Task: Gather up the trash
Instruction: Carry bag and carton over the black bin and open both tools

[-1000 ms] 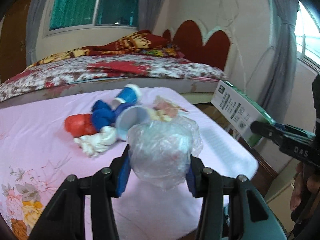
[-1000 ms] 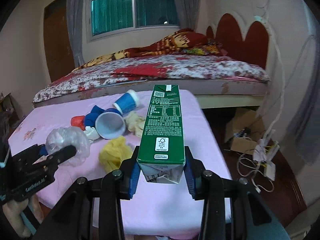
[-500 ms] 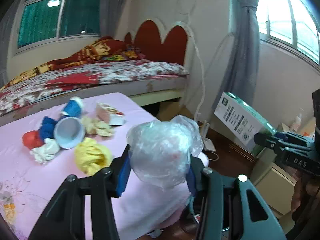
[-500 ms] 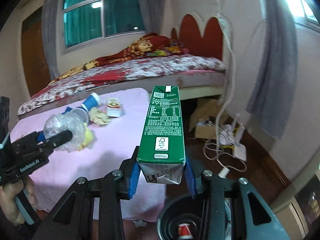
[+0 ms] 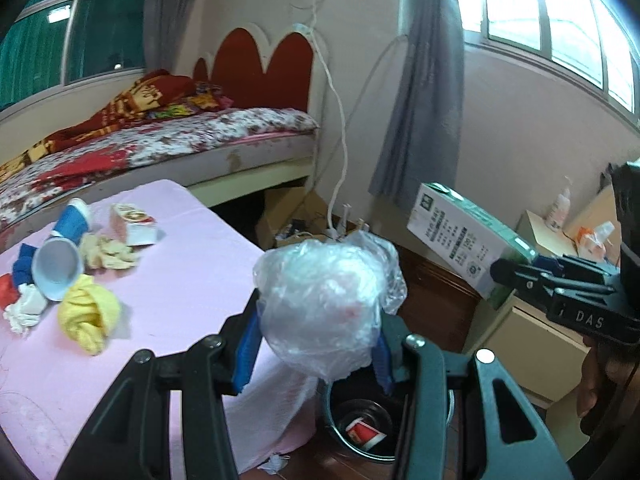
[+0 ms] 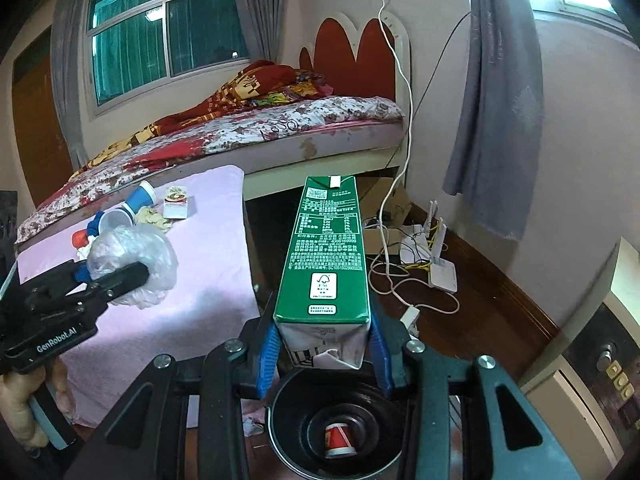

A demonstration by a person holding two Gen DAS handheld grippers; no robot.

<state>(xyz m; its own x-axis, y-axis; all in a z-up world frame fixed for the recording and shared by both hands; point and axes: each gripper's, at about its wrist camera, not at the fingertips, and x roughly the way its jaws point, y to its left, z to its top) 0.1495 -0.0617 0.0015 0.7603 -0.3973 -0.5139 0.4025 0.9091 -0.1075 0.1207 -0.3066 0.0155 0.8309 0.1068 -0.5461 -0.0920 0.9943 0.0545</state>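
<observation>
Green milk carton (image 6: 326,264) clamped in right hand-held gripper (image 6: 324,350), crumpled plastic bag (image 5: 326,304) in left hand-held gripper (image 5: 316,354); black bin (image 6: 336,426) now directly below, previously desk.

Crinkled clear plastic bag (image 5: 324,304), glossy green paper carton (image 6: 326,256)

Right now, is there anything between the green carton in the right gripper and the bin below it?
Nothing: in the right wrist view the green carton hangs above the open black bin, with only air between.
</observation>
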